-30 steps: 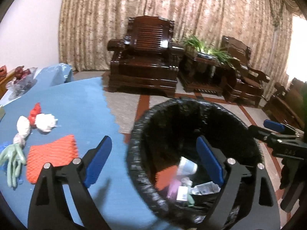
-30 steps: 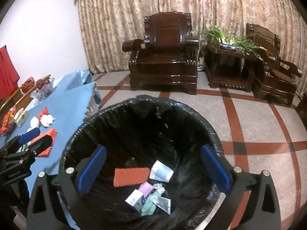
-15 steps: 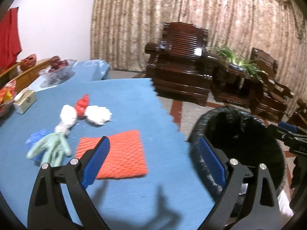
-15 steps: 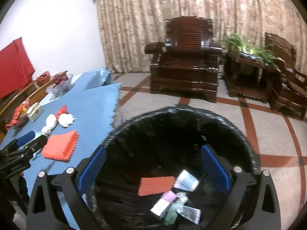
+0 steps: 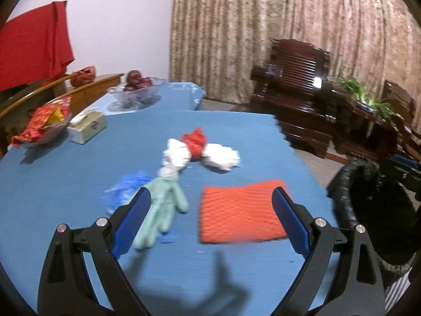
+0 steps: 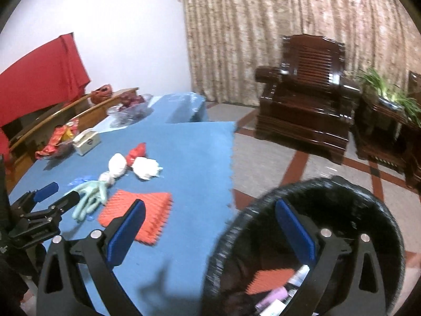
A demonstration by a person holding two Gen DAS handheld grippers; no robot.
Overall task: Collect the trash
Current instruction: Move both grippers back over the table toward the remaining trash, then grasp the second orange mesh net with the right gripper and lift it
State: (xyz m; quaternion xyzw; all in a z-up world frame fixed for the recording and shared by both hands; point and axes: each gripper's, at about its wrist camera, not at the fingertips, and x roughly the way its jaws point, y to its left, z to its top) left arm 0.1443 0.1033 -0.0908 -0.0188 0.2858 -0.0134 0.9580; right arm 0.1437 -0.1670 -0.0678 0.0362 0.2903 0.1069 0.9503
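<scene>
On the blue table [image 5: 65, 173] lie an orange mesh pad [image 5: 239, 210], a pale green glove [image 5: 163, 208], a blue plastic scrap [image 5: 126, 187], two white crumpled tissues [image 5: 223, 155] and a red wad [image 5: 194, 142]. My left gripper [image 5: 210, 221] is open above the table, with the pad and glove between and ahead of its fingers. My right gripper [image 6: 210, 229] is open and empty, straddling the table edge and the black-lined trash bin [image 6: 329, 184]. Inside the bin are another orange pad [image 6: 271, 276] and small packets. The left gripper [image 6: 52, 197] shows at the left of the right wrist view.
A tissue box [image 5: 86, 129], a glass bowl of red packets [image 5: 44, 123] and a glass fruit bowl [image 5: 134, 89] stand at the table's far left. A dark wooden armchair [image 5: 297, 105] and plant stand [image 6: 386, 121] sit beyond. The bin [image 5: 373, 210] stands off the table's right edge.
Both grippers have swung left, away from over the bin. The left one now faces the trash on the table; the right one sits half over the table edge. Both stayed open.
</scene>
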